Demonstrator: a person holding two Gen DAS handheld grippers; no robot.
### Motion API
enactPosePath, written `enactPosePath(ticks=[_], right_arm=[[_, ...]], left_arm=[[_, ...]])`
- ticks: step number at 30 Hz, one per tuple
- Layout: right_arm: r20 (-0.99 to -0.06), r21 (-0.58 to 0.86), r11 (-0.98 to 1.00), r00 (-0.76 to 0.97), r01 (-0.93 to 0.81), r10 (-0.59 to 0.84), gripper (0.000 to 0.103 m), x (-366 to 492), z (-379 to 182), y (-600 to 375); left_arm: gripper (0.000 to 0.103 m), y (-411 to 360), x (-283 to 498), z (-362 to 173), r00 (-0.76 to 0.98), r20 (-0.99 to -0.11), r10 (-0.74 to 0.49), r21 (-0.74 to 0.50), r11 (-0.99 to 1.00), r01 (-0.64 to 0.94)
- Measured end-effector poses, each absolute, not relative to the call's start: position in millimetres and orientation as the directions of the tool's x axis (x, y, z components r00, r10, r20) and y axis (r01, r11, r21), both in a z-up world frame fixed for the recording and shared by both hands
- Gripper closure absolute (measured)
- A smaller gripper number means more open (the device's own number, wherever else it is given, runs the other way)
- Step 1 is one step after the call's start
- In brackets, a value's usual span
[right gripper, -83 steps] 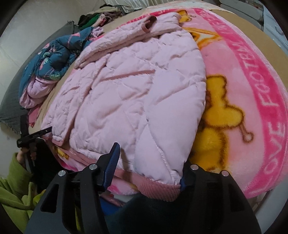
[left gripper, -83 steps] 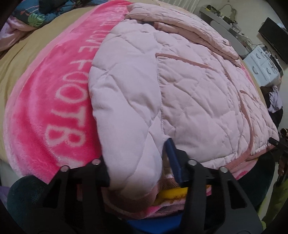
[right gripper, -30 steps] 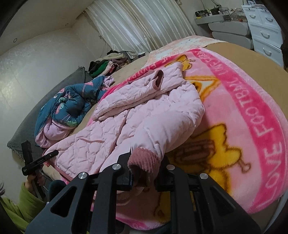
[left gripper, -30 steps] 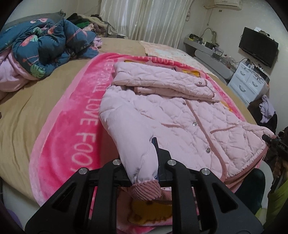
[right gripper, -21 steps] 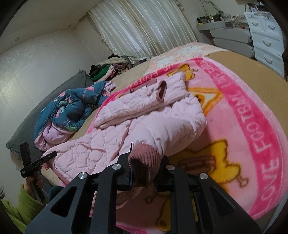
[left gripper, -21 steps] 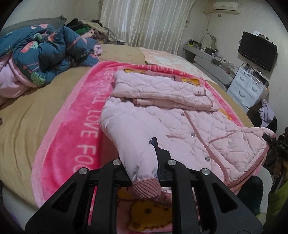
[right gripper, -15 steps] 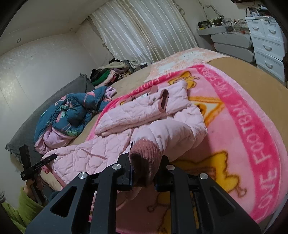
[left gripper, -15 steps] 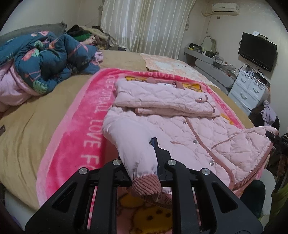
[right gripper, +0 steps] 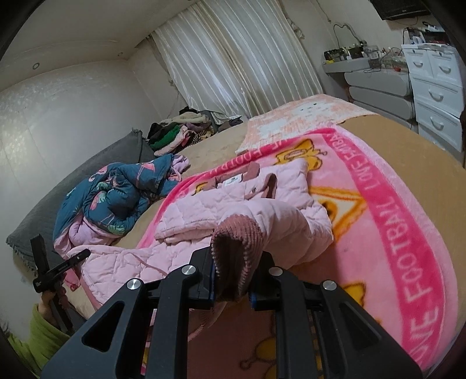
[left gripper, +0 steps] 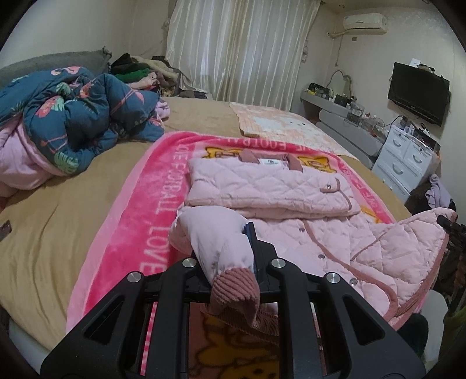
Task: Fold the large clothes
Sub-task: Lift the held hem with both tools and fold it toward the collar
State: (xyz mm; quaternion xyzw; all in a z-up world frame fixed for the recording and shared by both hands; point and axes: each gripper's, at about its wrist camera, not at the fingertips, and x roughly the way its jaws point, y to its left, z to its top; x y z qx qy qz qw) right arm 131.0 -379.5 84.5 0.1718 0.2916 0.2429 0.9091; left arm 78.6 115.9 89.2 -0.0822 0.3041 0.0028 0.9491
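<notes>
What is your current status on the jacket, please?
Left gripper shut on sleeve cuff. Right gripper shut on other cuff. Pink jacket half-folded. Nothing blocking.

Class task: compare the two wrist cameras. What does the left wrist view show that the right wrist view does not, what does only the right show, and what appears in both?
Only the left wrist view shows the air conditioner and the left gripper clamping one cuff. Only the right wrist view shows the green sleeve and the right gripper clamping another cuff. Both show the pink jacket, blanket and blue quilt.
</notes>
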Motion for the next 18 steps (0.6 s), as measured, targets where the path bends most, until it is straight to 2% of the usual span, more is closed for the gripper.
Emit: enactPosePath(ticks=[18], right_arm=[[-0.429,0.456,0.829,0.737,-0.323,0.523,0.088,190,121,-383]], left_arm=[[0.093,138,139,123,0.839,-0.542,-0.045,-0.190,0.979,-0.071]])
